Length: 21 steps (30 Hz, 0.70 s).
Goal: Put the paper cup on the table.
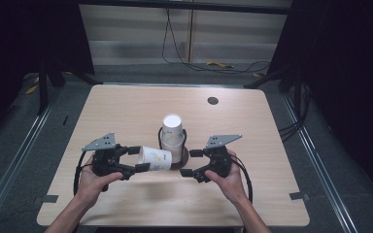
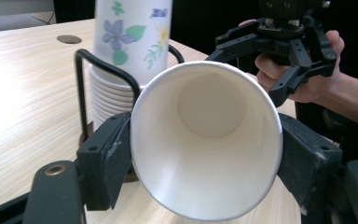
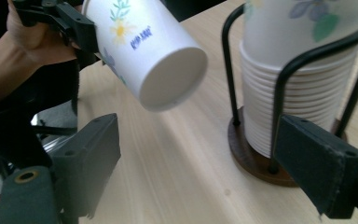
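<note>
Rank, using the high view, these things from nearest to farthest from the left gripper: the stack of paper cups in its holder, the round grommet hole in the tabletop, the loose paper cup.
1. Loose paper cup, between the left gripper's jaws.
2. Stack of paper cups, table centre.
3. Grommet hole, far right.

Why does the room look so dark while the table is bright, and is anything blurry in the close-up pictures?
High view: the light falls on the table, its surroundings nearly black. Left gripper view: glare whitens the far tabletop; the held cup is sharp, its rim bulging as if through a wide lens. Right gripper view: the tabletop under the cup is smeared, and the cup stack looks soft.
</note>
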{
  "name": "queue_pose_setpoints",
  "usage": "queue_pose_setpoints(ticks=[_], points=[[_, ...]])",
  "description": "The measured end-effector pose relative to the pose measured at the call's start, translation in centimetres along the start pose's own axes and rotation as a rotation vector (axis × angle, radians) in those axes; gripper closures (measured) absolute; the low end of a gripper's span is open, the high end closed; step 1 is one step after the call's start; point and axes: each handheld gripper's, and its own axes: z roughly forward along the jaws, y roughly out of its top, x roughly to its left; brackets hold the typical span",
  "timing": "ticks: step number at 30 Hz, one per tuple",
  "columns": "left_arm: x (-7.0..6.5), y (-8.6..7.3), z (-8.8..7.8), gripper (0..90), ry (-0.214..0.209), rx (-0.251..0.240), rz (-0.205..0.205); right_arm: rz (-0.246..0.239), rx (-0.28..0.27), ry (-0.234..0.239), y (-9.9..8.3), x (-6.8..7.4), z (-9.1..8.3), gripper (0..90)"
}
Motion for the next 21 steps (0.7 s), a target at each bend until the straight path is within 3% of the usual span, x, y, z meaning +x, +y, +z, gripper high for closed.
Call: queue_pose_setpoints(ticks=[5, 11, 21], points=[[0.7, 0.2, -0.9, 25.7, 0.042, 0.016, 0.014, 0.037, -0.025, -0.050, -0.4, -0.1, -0.6, 14.4], [1.9, 0.4, -2.2, 25.7, 0.068, 0.004, -0.011, 0.065, -0.033, -0.140, -1.3, -0.4, -1.1, 14.5], [2.3, 0.1, -2.3, 25.5, 0.080, 0.036, -0.024, 0.091, -0.050, -0.181, -2.0, -0.3, -1.9, 15.8]])
